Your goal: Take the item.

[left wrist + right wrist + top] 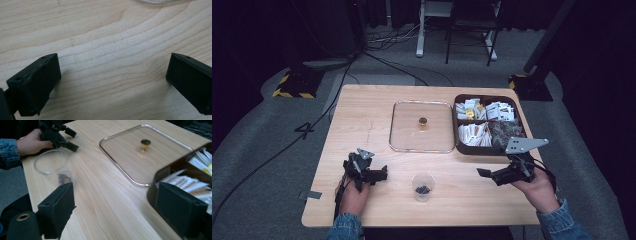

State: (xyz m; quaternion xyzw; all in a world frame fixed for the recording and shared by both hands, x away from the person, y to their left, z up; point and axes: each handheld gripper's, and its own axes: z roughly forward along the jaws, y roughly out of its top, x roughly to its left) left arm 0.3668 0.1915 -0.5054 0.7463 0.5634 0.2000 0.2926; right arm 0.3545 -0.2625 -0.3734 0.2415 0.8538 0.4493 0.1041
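Two claws hovering wide open, gripping nothing.
Left claw sitting low over bare tabletop, jaws spread apart; right claw likewise gaping, near the brown compartment box of packets. Clear plastic cup standing between them near the front edge, dark bits at its bottom. Glass lid with brass knob lying flat just beside the box. Likely risks: tipping the light cup with a sideways nudge, spilling its contents; skidding the slick lid.

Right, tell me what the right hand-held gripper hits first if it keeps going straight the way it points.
Probably the clear cup: the right hand-held gripper points left along the table's near edge, and the cup stands in that line. Depth is unclear; it could pass just beside it.
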